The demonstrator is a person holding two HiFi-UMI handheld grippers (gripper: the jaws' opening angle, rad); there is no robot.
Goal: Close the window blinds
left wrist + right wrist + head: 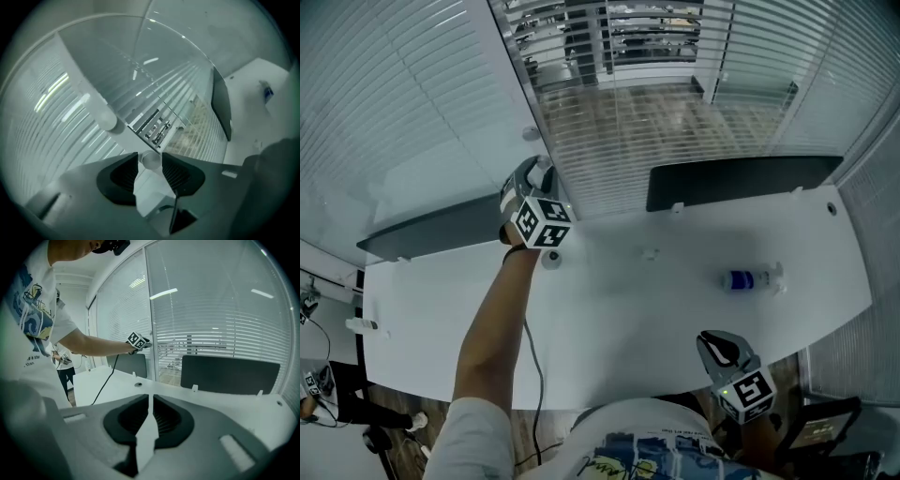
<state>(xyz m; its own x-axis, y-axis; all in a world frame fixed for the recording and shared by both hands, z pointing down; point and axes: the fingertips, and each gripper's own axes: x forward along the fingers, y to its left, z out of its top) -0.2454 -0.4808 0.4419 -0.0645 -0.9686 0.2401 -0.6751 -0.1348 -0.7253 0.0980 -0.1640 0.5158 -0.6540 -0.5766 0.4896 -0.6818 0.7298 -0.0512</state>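
- Nearest us in the head view was the right gripper (719, 343), low beside our printed shirt (647, 448) at the near edge of the white table (628, 309). Its own view showed the jaws closed to a thin slit with nothing between them, only table showing through.
- The left gripper (536, 169) was across the table on an outstretched forearm (492, 319). Its tip was up at the window frame post between two panes.
- In the left gripper view the jaws stood wide apart around a small round translucent knob (151, 160). We saw the knob end-on, right at the fingertips.
- The knob looked just clear of both pads. The fisheye made light contact hard to rule out, so we read it as loose, not gripped.
- A translucent cylinder (102, 114) stuck out from the frame up-left of the jaws, apart from them.
- The blinds (656, 122) covered the panes just beyond the left gripper. On the centre pane the slats were tilted open and we could see through them.
- The left pane (394, 103) read as near-solid white slats.
- Two dark panels (741, 181) stood along the window edge of the table.
- A small bottle (752, 279) lay on its side right of centre, well apart from both grippers.
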